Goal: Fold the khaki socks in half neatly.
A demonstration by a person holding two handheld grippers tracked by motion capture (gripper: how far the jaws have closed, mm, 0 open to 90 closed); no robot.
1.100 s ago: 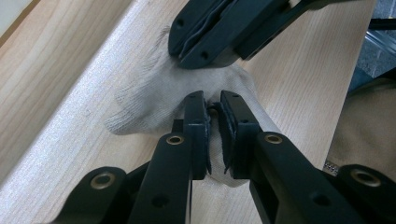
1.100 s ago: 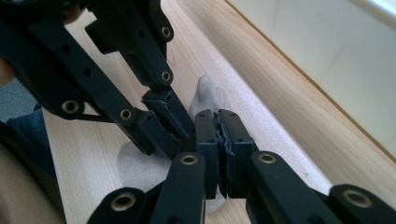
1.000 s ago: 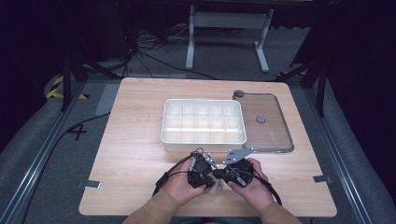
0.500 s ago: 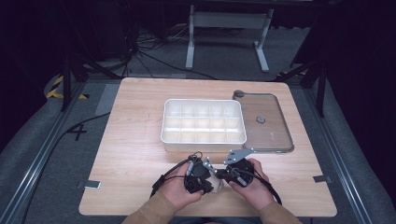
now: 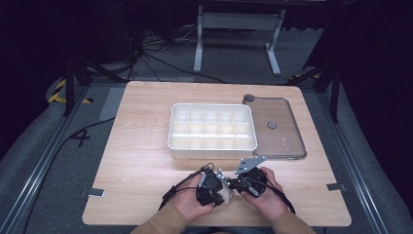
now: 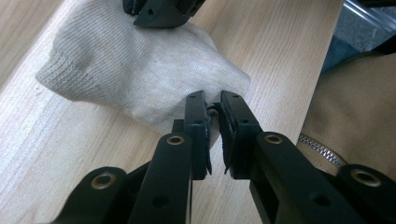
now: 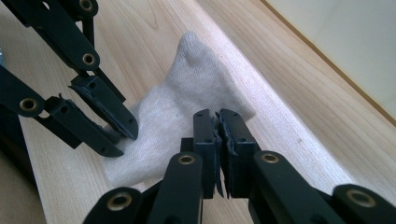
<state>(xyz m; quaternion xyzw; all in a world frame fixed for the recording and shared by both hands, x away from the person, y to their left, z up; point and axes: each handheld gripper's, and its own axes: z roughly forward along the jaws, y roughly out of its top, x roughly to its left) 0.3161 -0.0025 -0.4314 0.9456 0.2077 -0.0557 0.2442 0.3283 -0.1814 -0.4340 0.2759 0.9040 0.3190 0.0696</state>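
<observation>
Near the table's (image 5: 146,161) front edge, both hands work close together, forearms coming in side by side. The left hand (image 5: 192,200) carries the left gripper (image 5: 214,187), angled inward toward the right. The right hand (image 5: 265,195) carries the right gripper (image 5: 233,185), angled inward toward the left, its grey plate tilted up toward the tray (image 5: 213,145). The two grippers nearly meet.

Between them lies a sock (image 5: 225,196), small, off-white, of ribbed knit, crumpled and bunched, resting on the wood. In the left gripper view the left gripper (image 6: 213,112) has its jaws pressed nearly together on a fold at the sock's (image 6: 126,65) edge, a sliver of fabric showing between the pads. In the right gripper view the right gripper (image 7: 217,123) has its jaws pressed together on the sock's (image 7: 187,102) near edge; the left gripper's jaws stand at the left of that view, tips on the opposite edge of the cloth.

Orientation: in the right gripper view the sock's long axis runs away from the camera, a rounded end raised and pointing off toward the tray side. Which end is toe or cuff cannot be told.

Behind the hands, well apart, the white compartment tray sits at mid-table with a clear lid (image 5: 277,127) just beside it on the right.
</observation>
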